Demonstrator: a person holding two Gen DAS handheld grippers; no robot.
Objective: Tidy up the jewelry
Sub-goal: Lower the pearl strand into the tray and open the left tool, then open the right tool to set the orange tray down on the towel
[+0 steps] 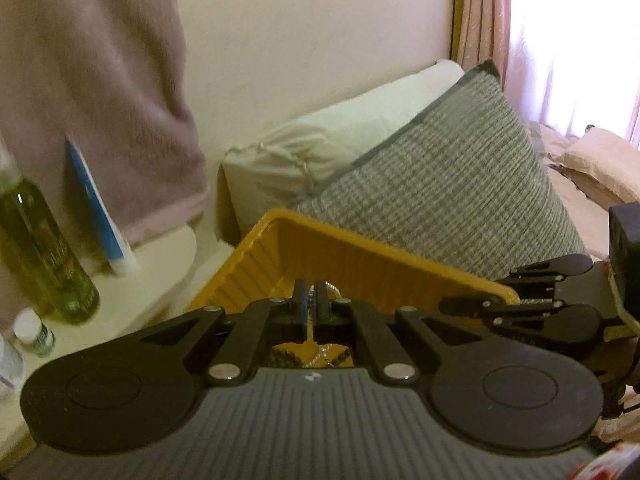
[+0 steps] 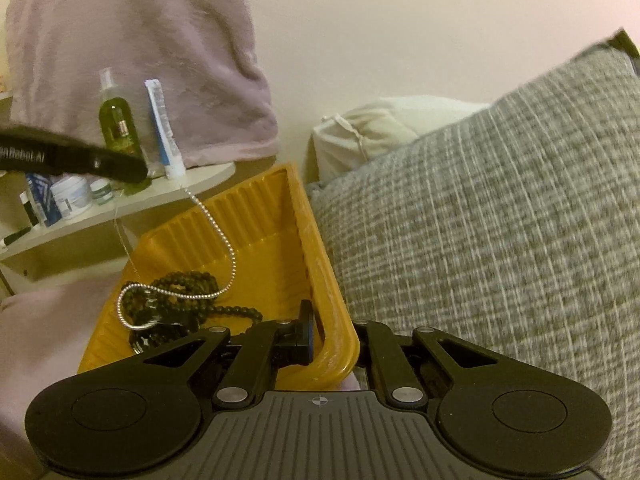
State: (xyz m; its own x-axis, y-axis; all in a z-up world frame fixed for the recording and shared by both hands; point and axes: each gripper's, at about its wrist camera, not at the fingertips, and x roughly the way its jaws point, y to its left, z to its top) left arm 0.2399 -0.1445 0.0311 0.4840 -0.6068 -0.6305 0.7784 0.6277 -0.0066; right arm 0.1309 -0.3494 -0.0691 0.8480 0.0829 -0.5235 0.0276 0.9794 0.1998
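The left tool (image 1: 311,295), pinched shut on a silver bead chain (image 2: 224,248), dangles it into the yellow tray (image 2: 256,216) whose rim the right tool (image 2: 320,334) clamps.

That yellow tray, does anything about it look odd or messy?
Yes. In the yellow tray, a silver chain rises taut from a tangle with the black beads, up toward the left gripper. The right gripper straddles the tray's rim.
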